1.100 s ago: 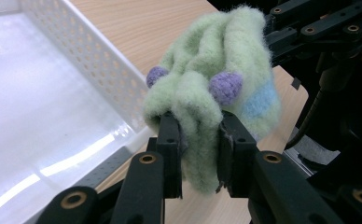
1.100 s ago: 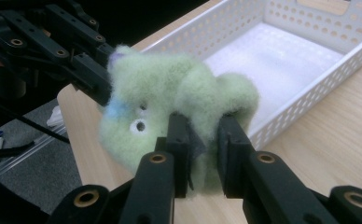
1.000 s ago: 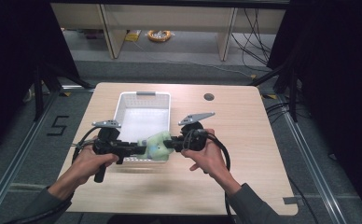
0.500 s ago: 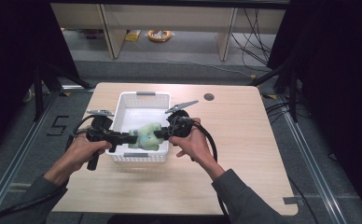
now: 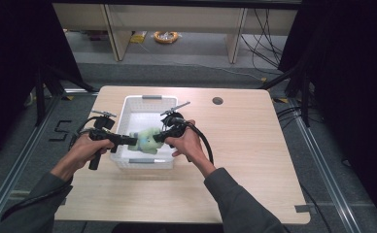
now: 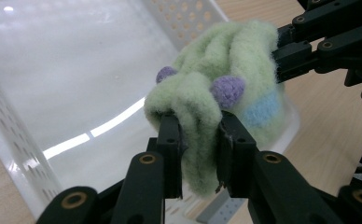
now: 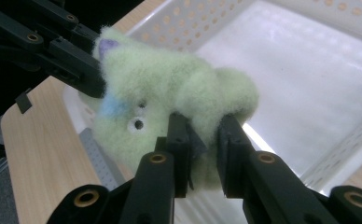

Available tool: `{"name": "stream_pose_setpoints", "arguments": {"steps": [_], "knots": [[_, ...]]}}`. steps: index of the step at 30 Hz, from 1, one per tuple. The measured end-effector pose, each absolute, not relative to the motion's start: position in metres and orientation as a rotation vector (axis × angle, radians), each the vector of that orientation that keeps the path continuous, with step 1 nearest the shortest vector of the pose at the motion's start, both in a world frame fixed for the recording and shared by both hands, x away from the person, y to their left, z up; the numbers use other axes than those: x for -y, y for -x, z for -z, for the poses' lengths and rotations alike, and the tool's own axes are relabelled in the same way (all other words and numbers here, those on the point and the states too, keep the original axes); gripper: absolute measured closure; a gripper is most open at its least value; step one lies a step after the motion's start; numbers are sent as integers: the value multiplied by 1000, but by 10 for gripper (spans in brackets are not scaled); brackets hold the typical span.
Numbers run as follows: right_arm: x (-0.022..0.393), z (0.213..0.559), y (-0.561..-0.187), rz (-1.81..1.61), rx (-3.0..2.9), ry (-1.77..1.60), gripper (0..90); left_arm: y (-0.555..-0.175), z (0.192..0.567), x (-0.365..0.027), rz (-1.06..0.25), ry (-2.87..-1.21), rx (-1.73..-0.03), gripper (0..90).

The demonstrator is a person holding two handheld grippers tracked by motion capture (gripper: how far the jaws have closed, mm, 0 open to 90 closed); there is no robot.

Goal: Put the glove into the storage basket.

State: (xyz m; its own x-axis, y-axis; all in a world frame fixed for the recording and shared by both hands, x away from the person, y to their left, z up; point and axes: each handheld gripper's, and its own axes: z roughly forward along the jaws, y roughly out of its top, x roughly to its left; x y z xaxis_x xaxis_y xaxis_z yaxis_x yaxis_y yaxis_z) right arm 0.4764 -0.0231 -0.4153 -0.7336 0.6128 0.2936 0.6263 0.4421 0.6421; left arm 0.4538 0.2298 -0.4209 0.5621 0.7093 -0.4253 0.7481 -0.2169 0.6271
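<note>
One green plush toy (image 5: 146,140), one white perforated basket (image 5: 128,104), two tongs. Left tongs (image 5: 132,141) come level from the left, pinching a fold of the toy; left hand (image 5: 83,149) grips the handle. Toy hangs over the basket's near end, between both tongs. Right tongs (image 5: 158,138) pinch its other side, right hand (image 5: 184,144) angled inward. Wooden surface (image 5: 254,145) underneath; one dark hole (image 5: 217,101) far right.
</note>
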Motion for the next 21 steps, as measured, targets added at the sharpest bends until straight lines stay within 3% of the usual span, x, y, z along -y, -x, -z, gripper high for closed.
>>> {"name": "stream_pose_setpoints", "arguments": {"steps": [21], "knots": [[13, 448, -496, 1046, 2701, 1181, 772, -473, 444, -220, 23, -2075, -1236, 717]]}}
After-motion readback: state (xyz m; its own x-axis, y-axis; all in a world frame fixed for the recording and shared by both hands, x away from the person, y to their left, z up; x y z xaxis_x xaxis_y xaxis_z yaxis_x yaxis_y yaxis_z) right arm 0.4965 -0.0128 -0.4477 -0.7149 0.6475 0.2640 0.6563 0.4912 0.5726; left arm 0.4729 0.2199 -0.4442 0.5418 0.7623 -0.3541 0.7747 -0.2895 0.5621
